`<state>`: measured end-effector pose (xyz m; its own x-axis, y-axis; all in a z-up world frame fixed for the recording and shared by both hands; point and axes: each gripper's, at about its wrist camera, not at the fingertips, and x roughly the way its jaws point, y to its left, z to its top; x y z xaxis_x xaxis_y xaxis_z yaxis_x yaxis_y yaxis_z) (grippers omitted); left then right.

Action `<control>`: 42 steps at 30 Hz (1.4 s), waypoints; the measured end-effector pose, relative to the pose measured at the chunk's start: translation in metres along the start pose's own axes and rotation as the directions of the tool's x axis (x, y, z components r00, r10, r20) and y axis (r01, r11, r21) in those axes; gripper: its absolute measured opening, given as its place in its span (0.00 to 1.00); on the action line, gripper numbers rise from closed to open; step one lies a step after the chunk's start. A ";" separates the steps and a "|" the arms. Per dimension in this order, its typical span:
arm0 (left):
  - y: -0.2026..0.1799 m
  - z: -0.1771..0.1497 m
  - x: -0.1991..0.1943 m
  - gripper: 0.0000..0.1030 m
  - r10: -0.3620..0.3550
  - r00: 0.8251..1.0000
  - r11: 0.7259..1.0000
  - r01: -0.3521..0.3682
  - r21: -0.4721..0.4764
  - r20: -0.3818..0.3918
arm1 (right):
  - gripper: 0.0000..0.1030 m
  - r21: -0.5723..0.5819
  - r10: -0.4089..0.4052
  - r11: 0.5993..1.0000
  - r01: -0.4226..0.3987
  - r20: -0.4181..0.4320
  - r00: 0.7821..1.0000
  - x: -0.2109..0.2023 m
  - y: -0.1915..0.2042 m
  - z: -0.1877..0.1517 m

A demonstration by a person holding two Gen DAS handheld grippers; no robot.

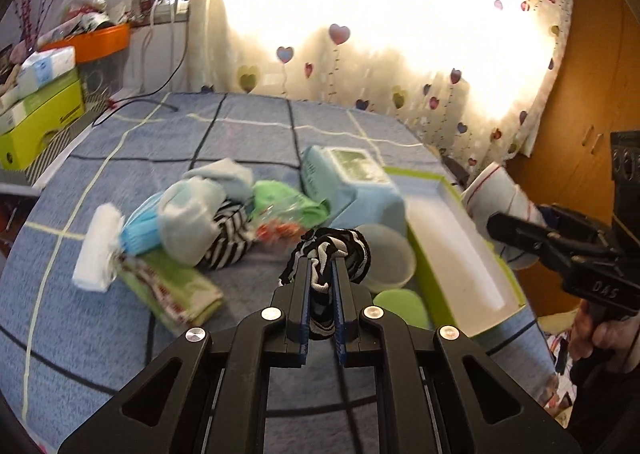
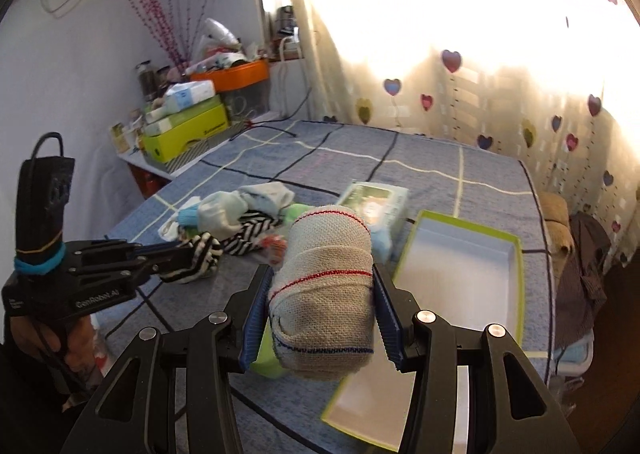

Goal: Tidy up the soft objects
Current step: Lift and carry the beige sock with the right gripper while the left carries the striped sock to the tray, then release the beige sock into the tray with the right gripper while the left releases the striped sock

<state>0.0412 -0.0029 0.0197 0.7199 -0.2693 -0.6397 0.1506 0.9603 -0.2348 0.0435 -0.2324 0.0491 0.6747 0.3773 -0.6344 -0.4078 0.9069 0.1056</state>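
In the left wrist view my left gripper [image 1: 320,264] is shut on a black-and-white striped sock bundle [image 1: 334,244], held above the blue checked bedspread [image 1: 240,134]. My right gripper [image 2: 322,272] is shut on a rolled beige cloth with red stripes [image 2: 326,294], lifted over the near left corner of an open green-rimmed box [image 2: 460,270]. From the right wrist view, the left gripper [image 2: 188,254] and its striped sock bundle [image 2: 202,252] hang to the left. The left wrist view has the right gripper [image 1: 516,228] and the beige roll [image 1: 494,190] at the right, beyond the box [image 1: 452,242].
A pile of soft things lies mid-bed: pale blue socks [image 1: 192,214], another striped sock [image 1: 230,240], green packets [image 1: 292,204], blue face masks [image 1: 138,232]. A wipes pack [image 1: 352,178] and a round plastic tub [image 1: 390,258] stand by the box. A cluttered shelf [image 2: 188,130] is at the left.
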 end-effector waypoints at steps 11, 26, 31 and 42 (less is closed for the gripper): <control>-0.063 0.025 0.028 0.10 -0.103 0.995 0.991 0.104 0.088 -0.018 | 0.47 0.117 -0.136 0.983 0.142 -0.057 0.989 0.009 -0.064 -0.025; -0.122 0.024 0.095 0.10 -0.142 0.977 0.977 0.164 0.137 -0.157 | 0.49 0.221 -0.137 0.959 0.180 -0.195 0.971 0.053 -0.117 -0.060; -0.132 0.021 0.113 0.10 -0.143 0.970 0.974 0.173 0.146 -0.196 | 0.53 0.214 -0.153 0.957 0.195 -0.196 0.969 0.048 -0.121 -0.063; -0.140 0.022 0.129 0.15 -0.144 0.963 0.973 0.179 0.144 -0.226 | 0.67 0.245 -0.176 0.949 0.196 -0.103 0.979 0.018 -0.126 -0.059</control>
<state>0.1281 -0.1702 -0.0137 0.5186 -0.4142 -0.7480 0.3732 0.8968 -0.2378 0.0702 -0.3507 -0.0206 0.6691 0.1904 -0.7183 -0.1041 0.9811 0.1631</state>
